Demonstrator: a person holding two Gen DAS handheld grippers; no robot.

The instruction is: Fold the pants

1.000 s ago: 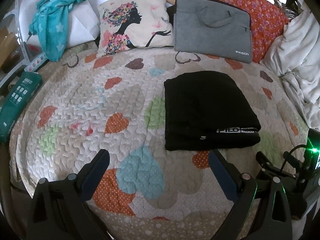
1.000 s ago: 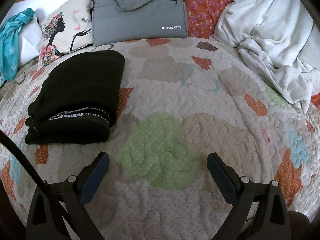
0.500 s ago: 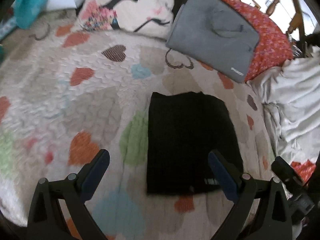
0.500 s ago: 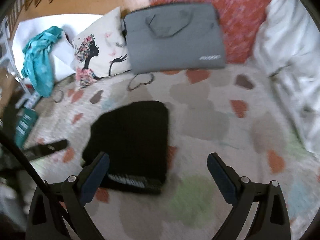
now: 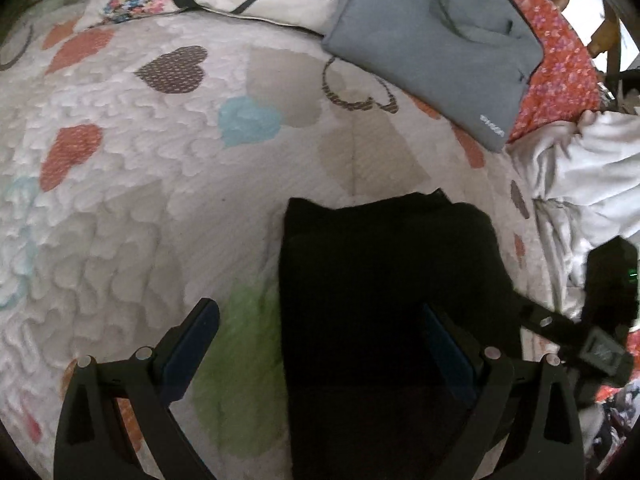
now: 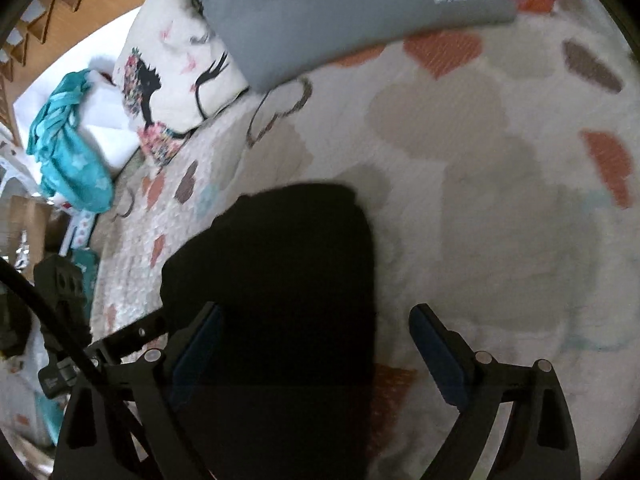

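Quilted bed (image 5: 120, 184) with heart patches carries everything in view. Black pants (image 5: 384, 280) lie on it as a compact, squared bundle, flat and apparently several layers thick. Left gripper (image 5: 320, 344) hangs above the bundle's near left edge with jaws spread wide, gripping nothing; its right finger is over the cloth, its left finger over bare quilt. Right gripper (image 6: 316, 344) is likewise spread wide and empty, straddling the bundle's near right edge, left finger over the cloth. Beyond both grippers sit a grey laptop bag (image 5: 432, 40) and a printed pillow (image 6: 176, 68); a white blanket (image 5: 580, 184) lies right of the left gripper. Judgement: folding looks essentially complete; at most a final tidy or press is left.
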